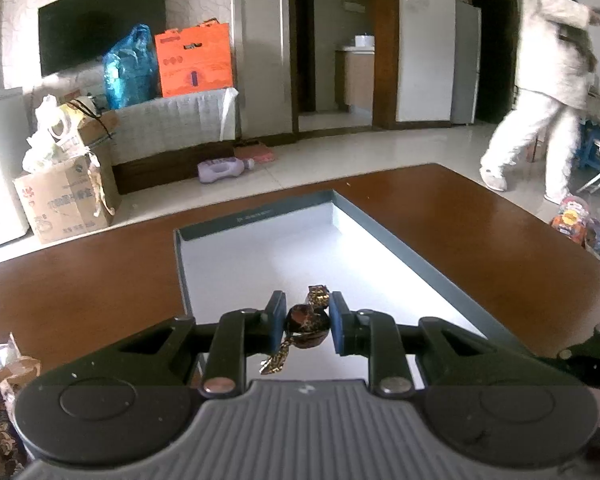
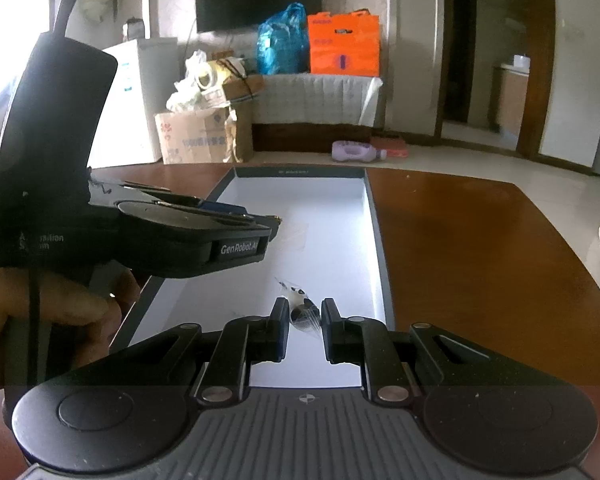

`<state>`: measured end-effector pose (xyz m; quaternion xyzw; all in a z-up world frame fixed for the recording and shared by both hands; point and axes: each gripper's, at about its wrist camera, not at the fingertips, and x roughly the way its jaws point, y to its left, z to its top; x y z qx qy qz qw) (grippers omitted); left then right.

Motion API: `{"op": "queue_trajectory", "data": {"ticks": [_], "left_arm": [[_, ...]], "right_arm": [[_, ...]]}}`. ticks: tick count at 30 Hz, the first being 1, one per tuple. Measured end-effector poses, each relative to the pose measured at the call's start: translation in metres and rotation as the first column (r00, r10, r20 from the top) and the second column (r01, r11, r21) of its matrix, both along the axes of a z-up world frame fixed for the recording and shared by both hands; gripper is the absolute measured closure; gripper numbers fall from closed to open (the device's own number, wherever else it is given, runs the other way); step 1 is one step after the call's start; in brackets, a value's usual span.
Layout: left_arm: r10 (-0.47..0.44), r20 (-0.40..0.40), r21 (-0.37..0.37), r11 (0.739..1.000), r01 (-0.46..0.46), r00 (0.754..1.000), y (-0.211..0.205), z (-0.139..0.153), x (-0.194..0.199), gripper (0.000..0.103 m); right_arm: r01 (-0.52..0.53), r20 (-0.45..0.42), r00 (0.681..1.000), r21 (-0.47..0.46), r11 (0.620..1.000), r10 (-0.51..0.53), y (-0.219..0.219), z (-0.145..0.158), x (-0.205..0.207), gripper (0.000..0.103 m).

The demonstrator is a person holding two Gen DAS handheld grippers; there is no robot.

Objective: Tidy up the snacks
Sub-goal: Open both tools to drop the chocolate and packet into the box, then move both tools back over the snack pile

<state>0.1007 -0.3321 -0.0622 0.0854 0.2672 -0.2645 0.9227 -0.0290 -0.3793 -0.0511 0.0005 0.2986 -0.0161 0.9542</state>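
Observation:
My left gripper (image 1: 307, 305) is shut on a candy in brown-and-gold wrap (image 1: 306, 322), held over the near end of a shallow box with a white floor and a grey rim (image 1: 420, 256). My right gripper (image 2: 304, 308) is shut on a small candy in clear wrap (image 2: 302, 315), also above the box floor, with the box rim (image 2: 374, 216) just to its right. In the right wrist view the left gripper (image 2: 274, 222) reaches in from the left over the box, a hand (image 2: 60, 312) on its handle. The right gripper's edge (image 1: 596, 340) shows at the far right of the left wrist view.
The box lies on a brown wooden table (image 1: 480, 216). Snack wrappers (image 1: 4, 380) lie at the table's near left corner. Beyond the table a person in white (image 1: 548, 60) walks on the tiled floor, near coloured snack packs (image 1: 576, 220). Cardboard boxes (image 1: 64, 200) stand far left.

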Motion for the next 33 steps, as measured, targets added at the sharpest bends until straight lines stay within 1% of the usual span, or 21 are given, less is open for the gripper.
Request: {"op": "queue_trajectory", "data": {"ticks": [2,4,5,6,8,10,12,17,18,20,24,33], "left_arm": [[0.006,0.007,0.002,1.000,-0.006,1.000,0.002,0.001,-0.001,0.081],[0.012,0.014,0.006,1.000,-0.012,1.000,0.003,0.003,-0.001,0.077],[0.017,0.016,0.011,1.000,-0.017,1.000,0.004,0.003,-0.001,0.067],[0.026,0.023,0.013,1.000,-0.027,0.999,0.005,0.003,-0.002,0.053],[0.043,0.049,0.002,0.999,-0.043,0.998,0.007,0.006,-0.005,0.039],[0.052,0.074,-0.006,0.999,-0.051,0.996,0.010,0.009,-0.007,0.035],[0.057,0.082,-0.007,0.998,-0.057,0.995,0.012,0.013,-0.009,0.025],[0.071,0.093,-0.040,0.997,-0.068,0.993,0.024,0.022,-0.020,0.023],[0.078,0.095,-0.045,0.996,-0.074,0.992,0.028,0.024,-0.024,0.020],[0.089,0.097,-0.055,0.995,-0.084,0.991,0.035,0.028,-0.029,0.016],[0.113,0.109,-0.062,0.992,-0.107,0.988,0.050,0.035,-0.039,0.011],[0.165,0.113,-0.067,0.985,-0.158,0.980,0.095,0.046,-0.062,0.010]], "right_arm": [[0.008,0.001,1.000,-0.004,1.000,-0.008,0.000,0.000,0.001,0.080],[0.013,0.007,1.000,0.001,1.000,-0.013,0.000,-0.002,0.000,0.079],[0.015,0.009,1.000,0.002,1.000,-0.015,0.000,-0.002,0.000,0.074],[0.018,0.013,1.000,0.005,1.000,-0.018,0.000,-0.001,0.000,0.071],[0.017,0.020,1.000,0.008,1.000,-0.017,0.001,-0.003,-0.003,0.069],[0.016,0.025,1.000,0.007,1.000,-0.016,0.002,-0.003,-0.005,0.065],[0.013,0.034,0.999,0.008,1.000,-0.013,0.003,-0.002,-0.006,0.059],[0.002,0.066,0.998,0.004,1.000,-0.003,0.007,0.003,-0.012,0.046],[0.002,0.069,0.998,0.003,1.000,-0.002,0.009,0.003,-0.013,0.042],[0.001,0.075,0.997,-0.003,1.000,-0.001,0.011,0.005,-0.016,0.039],[0.005,0.086,0.996,-0.022,1.000,-0.003,0.018,0.009,-0.020,0.029],[0.001,0.095,0.995,-0.030,1.000,0.002,0.032,0.017,-0.027,0.028]]}}
